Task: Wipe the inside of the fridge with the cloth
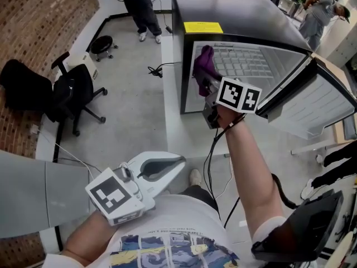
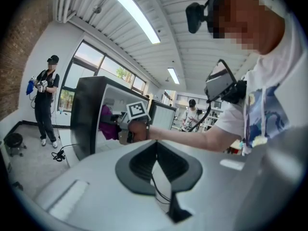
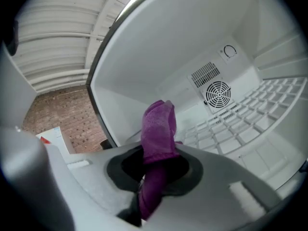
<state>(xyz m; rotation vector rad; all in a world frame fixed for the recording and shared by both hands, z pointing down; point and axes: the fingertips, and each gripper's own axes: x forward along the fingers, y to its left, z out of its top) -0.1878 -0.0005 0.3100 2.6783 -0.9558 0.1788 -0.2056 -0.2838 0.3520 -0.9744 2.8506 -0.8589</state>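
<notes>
A black fridge (image 1: 223,7) stands with its door (image 1: 318,102) swung open to the right, showing a white inside with a wire shelf (image 3: 250,114) and a round fan vent (image 3: 217,94). My right gripper (image 1: 205,85) is at the fridge's opening, shut on a purple cloth (image 1: 204,63). The cloth (image 3: 159,129) sticks up from between the jaws, just inside the left wall (image 3: 144,76). My left gripper (image 1: 177,163) hangs low near my body, away from the fridge, shut and holding nothing. In the left gripper view (image 2: 156,150) it faces the fridge (image 2: 86,114) and the cloth (image 2: 107,121).
A black office chair (image 1: 75,94), a stool (image 1: 102,44) and a floor cable (image 1: 156,70) lie left of the fridge. One person stands behind it (image 1: 139,7), another at the far right (image 1: 321,10). A brick wall (image 1: 39,21) bounds the left side.
</notes>
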